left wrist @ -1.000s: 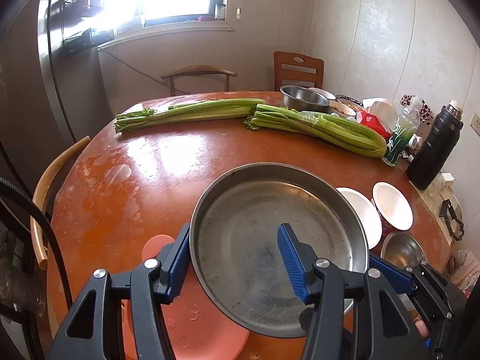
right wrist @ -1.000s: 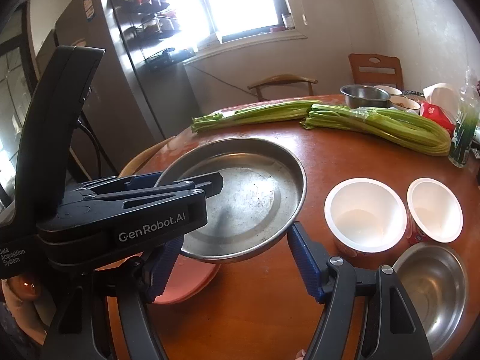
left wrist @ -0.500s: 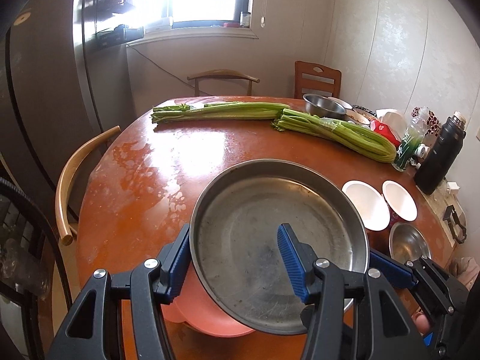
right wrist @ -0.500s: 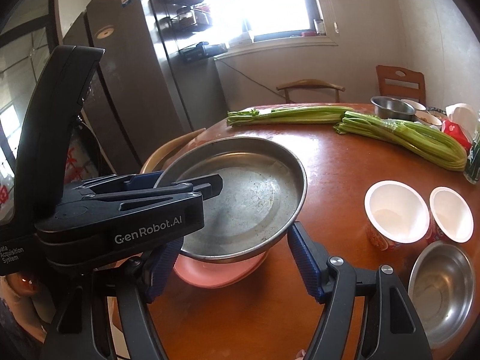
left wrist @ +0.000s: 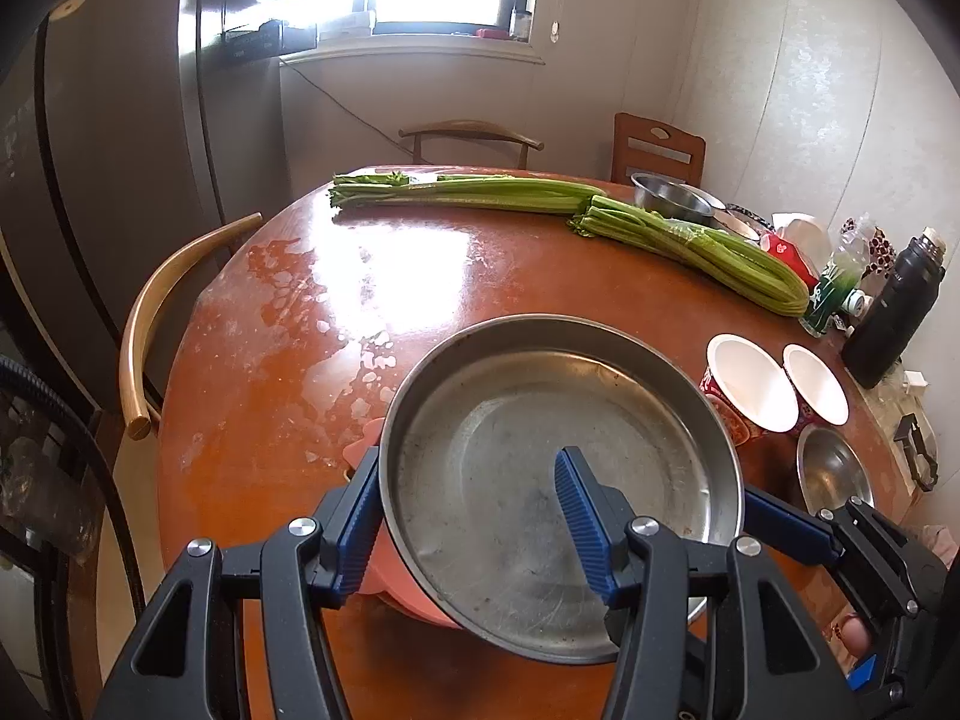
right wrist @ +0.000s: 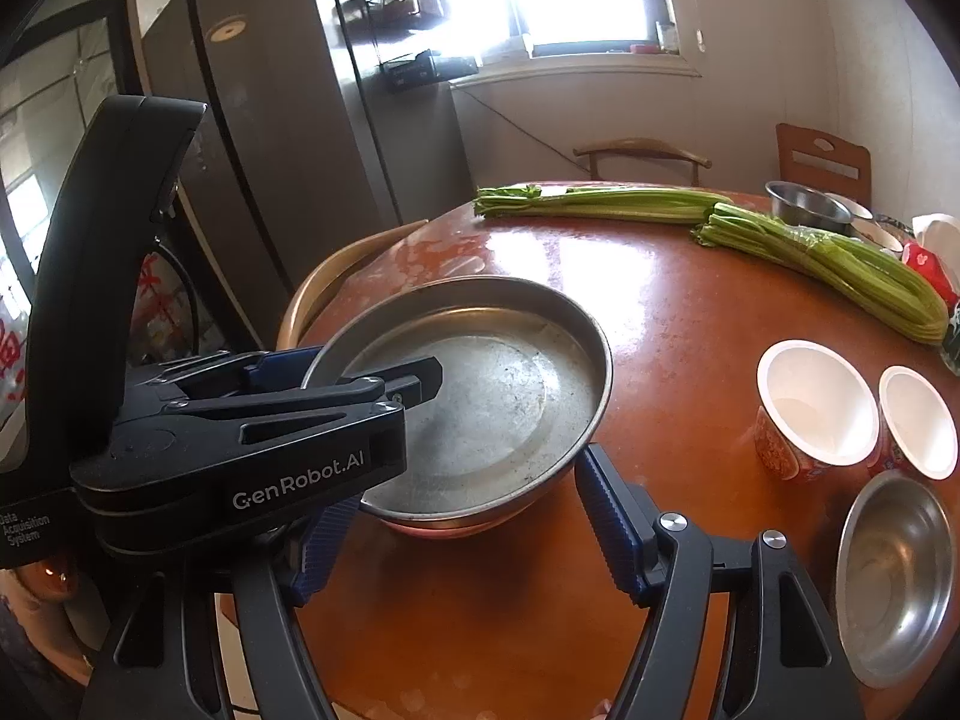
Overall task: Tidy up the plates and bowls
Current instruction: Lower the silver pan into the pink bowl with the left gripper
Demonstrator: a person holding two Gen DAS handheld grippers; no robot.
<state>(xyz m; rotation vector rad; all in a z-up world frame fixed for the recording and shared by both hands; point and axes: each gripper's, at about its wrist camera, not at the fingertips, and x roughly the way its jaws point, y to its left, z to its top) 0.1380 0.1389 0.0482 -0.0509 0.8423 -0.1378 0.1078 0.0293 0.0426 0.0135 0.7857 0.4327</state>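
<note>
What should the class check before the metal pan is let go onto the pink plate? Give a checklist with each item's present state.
1. The left gripper has its fingers clamped on the rim of the metal pan: ok.
2. The pan is over the pink plate, which shows under its near edge: ok.
3. The pan is resting on the plate: cannot tell.
4. The right gripper is open and empty: ok.
5. The white bowls and the steel bowl stand apart from the pan: ok.
</note>
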